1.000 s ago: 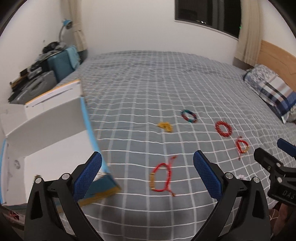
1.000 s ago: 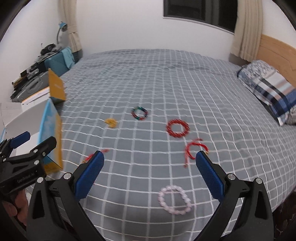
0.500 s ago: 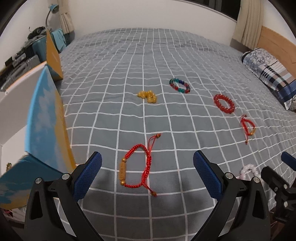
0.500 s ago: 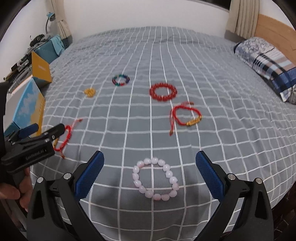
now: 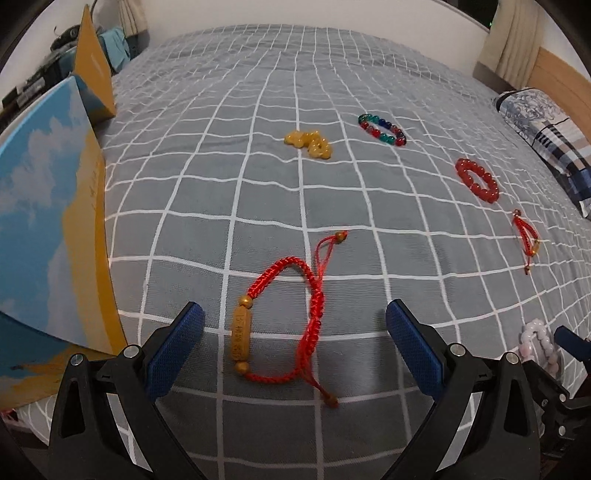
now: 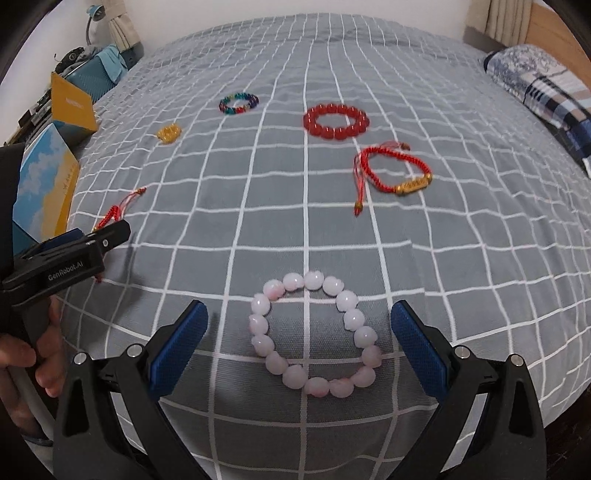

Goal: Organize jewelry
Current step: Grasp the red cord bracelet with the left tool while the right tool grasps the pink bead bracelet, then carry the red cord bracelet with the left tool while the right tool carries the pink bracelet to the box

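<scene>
Grey bedding [image 6: 461, 258] crossed by a white grid covered the bed where six bracelets lay spread out, a plaid pillow [image 6: 546, 85] at the far right by a wooden headboard [image 5: 561, 77].

The left gripper [image 5: 295, 343] hung low over the cover with its blue-padded fingers wide apart and nothing between them but a red cord bracelet with a gold tube bead [image 5: 291, 314], which lay flat on the fabric, untouched by either pad. Beside that gripper on the left stood an open box printed with blue sky and yellow [image 5: 48, 236], its flap raised.

The right gripper [image 6: 299, 343] was likewise spread open, its fingers set either side of a pale pink bead bracelet [image 6: 314, 336] resting on the cover, clear of both pads. In the right wrist view the left gripper appeared at the left edge, held in a person's hand [image 6: 22, 354].

Farther up the bed lay a second red cord bracelet with a gold bead [image 6: 395, 173], a red bead bracelet [image 6: 336, 122], a multicoloured bead bracelet [image 6: 238, 103] and a bunched yellow bead bracelet [image 6: 168, 133], all well apart from one another. Clutter and a blue desk lamp [image 6: 94, 14] stood at the far left corner.
</scene>
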`<state>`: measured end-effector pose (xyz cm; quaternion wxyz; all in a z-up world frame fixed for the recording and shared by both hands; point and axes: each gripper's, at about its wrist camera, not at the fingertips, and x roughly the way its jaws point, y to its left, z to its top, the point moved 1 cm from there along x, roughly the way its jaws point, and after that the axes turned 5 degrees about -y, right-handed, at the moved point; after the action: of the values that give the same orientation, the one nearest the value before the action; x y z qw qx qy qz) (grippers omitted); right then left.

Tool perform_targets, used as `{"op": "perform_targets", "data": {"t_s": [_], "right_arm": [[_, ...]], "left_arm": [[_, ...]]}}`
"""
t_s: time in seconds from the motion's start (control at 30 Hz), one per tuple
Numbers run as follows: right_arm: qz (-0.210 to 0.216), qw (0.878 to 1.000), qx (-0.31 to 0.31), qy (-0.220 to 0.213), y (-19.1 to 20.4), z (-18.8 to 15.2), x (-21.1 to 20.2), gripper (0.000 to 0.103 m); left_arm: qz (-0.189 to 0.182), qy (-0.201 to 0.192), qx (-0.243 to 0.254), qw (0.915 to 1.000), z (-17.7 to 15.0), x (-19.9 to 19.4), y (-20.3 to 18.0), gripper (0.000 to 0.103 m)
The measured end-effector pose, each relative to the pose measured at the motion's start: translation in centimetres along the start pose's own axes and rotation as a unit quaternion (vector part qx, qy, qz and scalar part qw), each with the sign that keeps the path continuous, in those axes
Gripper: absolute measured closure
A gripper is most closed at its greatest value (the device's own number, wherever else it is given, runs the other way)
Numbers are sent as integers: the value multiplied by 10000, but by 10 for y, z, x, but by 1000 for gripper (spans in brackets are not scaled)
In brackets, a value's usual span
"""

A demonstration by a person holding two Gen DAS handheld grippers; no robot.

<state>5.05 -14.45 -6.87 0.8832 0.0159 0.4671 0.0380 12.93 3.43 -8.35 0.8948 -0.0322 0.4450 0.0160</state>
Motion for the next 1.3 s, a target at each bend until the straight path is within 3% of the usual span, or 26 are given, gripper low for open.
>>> {"op": "perform_targets", "data": {"t_s": [0.2, 0.3, 0.33, 0.53, 0.6, 0.63, 0.67, 0.7, 0.83, 0.87, 1.3], "right_arm": [[-6, 9999, 44, 118, -2, -2, 9, 8], [-77, 9999, -29, 147, 1, -3, 13, 8], [-88, 9998, -39, 149, 1, -4, 13, 8], [-146, 9998, -105, 107, 1, -6, 11, 35], [-170, 9997, -141, 92, 2, -6, 9, 48], [-171, 9997, -161, 67, 3, -6, 8, 52], [-179, 9997, -170, 38, 3, -5, 7, 65], [-217, 9996, -201, -3, 4, -5, 6, 80], [-190, 9995, -197, -140, 5, -4, 1, 86], [-192, 9995, -210, -162, 5, -3, 0, 92], [-170, 9987, -162, -446, 5, -1, -11, 92]], "left_arm": [[100, 26, 104, 9999, -1, 5, -1, 8], [187, 19, 125, 9997, -1, 6, 0, 18], [180, 28, 132, 9997, -2, 6, -1, 27], [246, 108, 197, 9994, -4, 3, 1, 61], [184, 118, 182, 9996, -4, 1, 3, 70], [148, 126, 175, 9997, -4, 0, 3, 78], [76, 114, 165, 9998, -4, -1, 4, 90], [27, 114, 161, 9998, -4, -2, 4, 91], [-46, 27, 112, 9999, -4, -6, 4, 94], [-46, 3, 107, 9999, -4, -7, 4, 94], [-125, -154, 43, 9998, -1, -17, 5, 95]]}}
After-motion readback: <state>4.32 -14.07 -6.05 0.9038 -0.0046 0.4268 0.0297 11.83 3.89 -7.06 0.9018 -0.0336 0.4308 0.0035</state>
